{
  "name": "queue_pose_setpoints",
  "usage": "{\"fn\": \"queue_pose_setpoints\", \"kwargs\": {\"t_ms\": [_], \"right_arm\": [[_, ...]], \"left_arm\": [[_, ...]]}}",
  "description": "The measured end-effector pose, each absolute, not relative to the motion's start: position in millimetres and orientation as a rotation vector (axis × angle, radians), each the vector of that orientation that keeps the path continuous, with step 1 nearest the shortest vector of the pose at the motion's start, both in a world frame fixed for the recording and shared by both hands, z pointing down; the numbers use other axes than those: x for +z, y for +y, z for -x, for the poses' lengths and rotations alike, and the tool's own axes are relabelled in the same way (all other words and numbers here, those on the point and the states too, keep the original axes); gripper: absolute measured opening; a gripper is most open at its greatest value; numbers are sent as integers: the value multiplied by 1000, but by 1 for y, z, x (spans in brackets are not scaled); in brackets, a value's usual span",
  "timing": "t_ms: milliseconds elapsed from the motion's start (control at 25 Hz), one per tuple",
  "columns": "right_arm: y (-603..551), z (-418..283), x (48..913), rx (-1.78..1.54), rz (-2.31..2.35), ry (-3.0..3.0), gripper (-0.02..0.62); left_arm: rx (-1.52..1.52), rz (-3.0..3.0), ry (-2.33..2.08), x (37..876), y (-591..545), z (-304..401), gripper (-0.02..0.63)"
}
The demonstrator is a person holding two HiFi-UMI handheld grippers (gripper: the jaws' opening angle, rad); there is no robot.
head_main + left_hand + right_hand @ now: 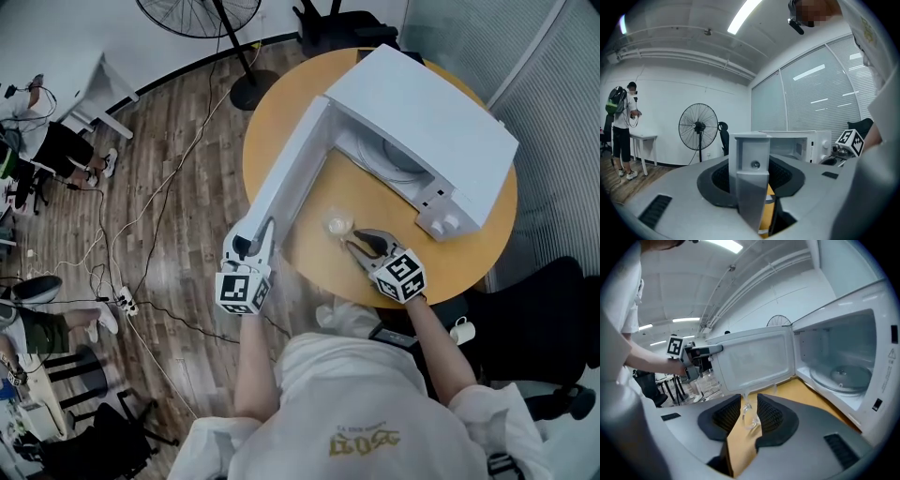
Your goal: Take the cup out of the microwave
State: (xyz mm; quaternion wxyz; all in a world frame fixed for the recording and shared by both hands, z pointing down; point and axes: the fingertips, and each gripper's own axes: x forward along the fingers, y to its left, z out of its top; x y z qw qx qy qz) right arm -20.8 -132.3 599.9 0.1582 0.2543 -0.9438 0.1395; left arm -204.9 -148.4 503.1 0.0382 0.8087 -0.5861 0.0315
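Cup (338, 225) was out of the microwave (441, 122) at this point. It was a small clear glass one, over the bare wood of the round table (272, 112), just in front of the open cavity. Right gripper (354, 241) had it by the handle: in the right gripper view the two ribbed pads were closed in on that thin glass loop, with the cup body poking out past the tips toward the door (286, 178). Couldn't tell if its base was touching the wood or not.

Left gripper (262, 227) was clamped on the free edge of the door, which stood swung wide open. In the left gripper view, that white edge sat wedged right between the jaws. Inside the oven you could see the glass turntable (841, 376). Big floor fan (202, 14) stood on the floor beyond the table.
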Motion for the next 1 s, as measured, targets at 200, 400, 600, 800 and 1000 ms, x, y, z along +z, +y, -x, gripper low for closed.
{"fn": "queue_pose_setpoints", "kwargs": {"t_ms": [200,400,600,800,1000], "right_arm": [[-140,7,562,414,-925,-2769,104],[-143,-2,548,461,-1084,-2753,97],[-141,-1,531,446,-1146,-2763,89],[-137,0,523,444,-1175,-2742,12],[-130,-1,514,461,-1233,-2711,12]], "left_arm": [[103,-2476,-1795,506,-148,200,176],[110,-2478,-1789,507,-146,196,176],[100,-2478,-1780,508,-145,191,175],[99,-2483,-1770,509,-143,187,175],[99,-2497,-1754,509,-142,183,175]]}}
